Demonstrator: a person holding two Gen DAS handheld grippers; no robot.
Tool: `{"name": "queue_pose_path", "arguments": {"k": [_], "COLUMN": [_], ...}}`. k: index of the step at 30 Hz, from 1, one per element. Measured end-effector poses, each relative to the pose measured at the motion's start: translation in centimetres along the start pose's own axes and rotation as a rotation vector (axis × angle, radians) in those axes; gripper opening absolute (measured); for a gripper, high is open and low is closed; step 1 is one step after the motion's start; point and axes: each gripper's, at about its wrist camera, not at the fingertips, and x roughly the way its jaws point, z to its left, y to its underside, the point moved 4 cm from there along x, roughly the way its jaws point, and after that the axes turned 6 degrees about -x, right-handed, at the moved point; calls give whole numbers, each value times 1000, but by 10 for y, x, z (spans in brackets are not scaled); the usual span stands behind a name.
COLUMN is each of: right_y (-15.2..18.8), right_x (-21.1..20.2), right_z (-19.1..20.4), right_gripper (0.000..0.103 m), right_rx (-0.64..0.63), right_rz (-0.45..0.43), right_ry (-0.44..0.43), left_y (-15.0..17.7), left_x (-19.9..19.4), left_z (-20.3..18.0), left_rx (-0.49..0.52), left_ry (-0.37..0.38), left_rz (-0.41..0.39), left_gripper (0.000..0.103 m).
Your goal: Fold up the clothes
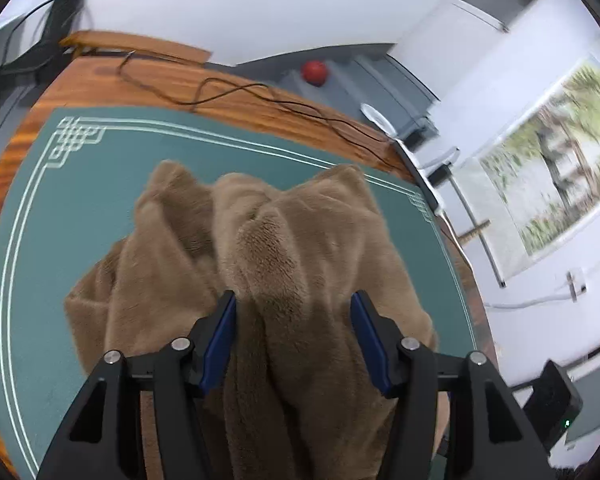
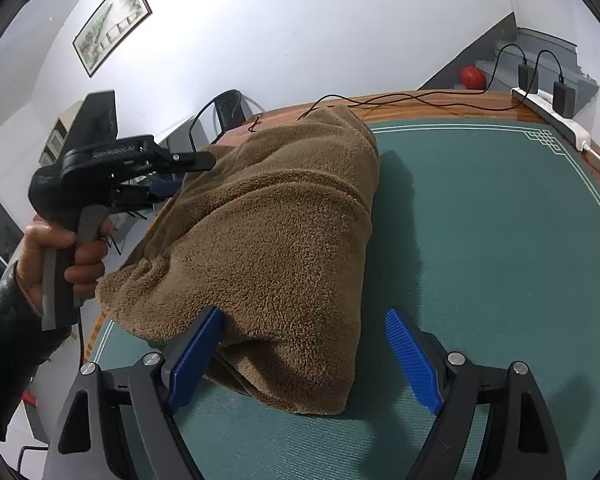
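A brown fleece garment (image 1: 268, 248) lies bunched on the green mat (image 1: 80, 208). My left gripper (image 1: 294, 300) is open, its blue pads on either side of a raised ridge of the fleece. In the right wrist view the same garment (image 2: 268, 232) is a folded heap on the mat (image 2: 480, 240). My right gripper (image 2: 304, 316) is open, its left pad (image 2: 198, 344) against the garment's near edge and its right pad over bare mat. The left gripper (image 2: 168, 176) shows there at the garment's far left side, held by a hand.
The mat lies on a wooden table (image 1: 112, 76) with a black cable (image 1: 236, 96) across it. A white power strip (image 2: 556, 120) with two adapters sits at the right table edge. A red ball (image 1: 315, 73) lies on the floor. A black chair (image 1: 32, 44) stands behind the table.
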Motion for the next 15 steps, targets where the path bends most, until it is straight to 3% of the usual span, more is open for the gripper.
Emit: {"name": "queue_pose_path", "arguments": {"k": [5,9,10,11,15], "right_y": [0,-1,-1,-1,-4], "right_x": [0,-1,-2,-2,-4], "right_z": [-4,-6,-7,-8,-6], "right_gripper": [86,86,86,86,86], "right_rx": [13,21,23,25,17], "right_rz": [2,-1,-2,-4,-12], "right_ry": [7,15,17,19,28], "left_y": [6,8,7,7,-4], "left_x": [23,34,34,34,10], "left_z": [9,21,20,19,10], "left_rx": [-51,-107,-106,-105,-92], "left_ry": [-22,5,25,46,90], "left_rz": [76,135,143,151,102], "left_gripper": [75,77,60,33,25]}}
